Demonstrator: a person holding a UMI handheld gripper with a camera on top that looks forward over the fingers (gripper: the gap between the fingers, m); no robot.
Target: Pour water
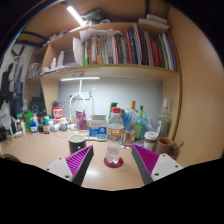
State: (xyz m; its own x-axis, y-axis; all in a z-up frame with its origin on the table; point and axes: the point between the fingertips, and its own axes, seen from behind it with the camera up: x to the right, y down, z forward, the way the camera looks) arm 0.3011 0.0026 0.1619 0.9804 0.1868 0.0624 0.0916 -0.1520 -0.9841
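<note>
A small clear glass [113, 150] stands upright on a round red coaster [113, 163] on the wooden desk [40, 150]. It sits between the tips of my gripper [113, 156], which is open, with a gap on either side of the glass. The purple pads [80, 160] flank it and touch nothing. Just beyond the glass stands a clear bottle with a red cap [116, 123]. I cannot tell whether the glass holds any water.
A dark cup [77, 143] stands left of the glass, and a white jar [150, 140] and a mug [166, 147] to its right. More bottles [132, 120] and clutter line the desk's back. Bookshelves [120, 50] rise above, and a side wall [200, 100] closes the right.
</note>
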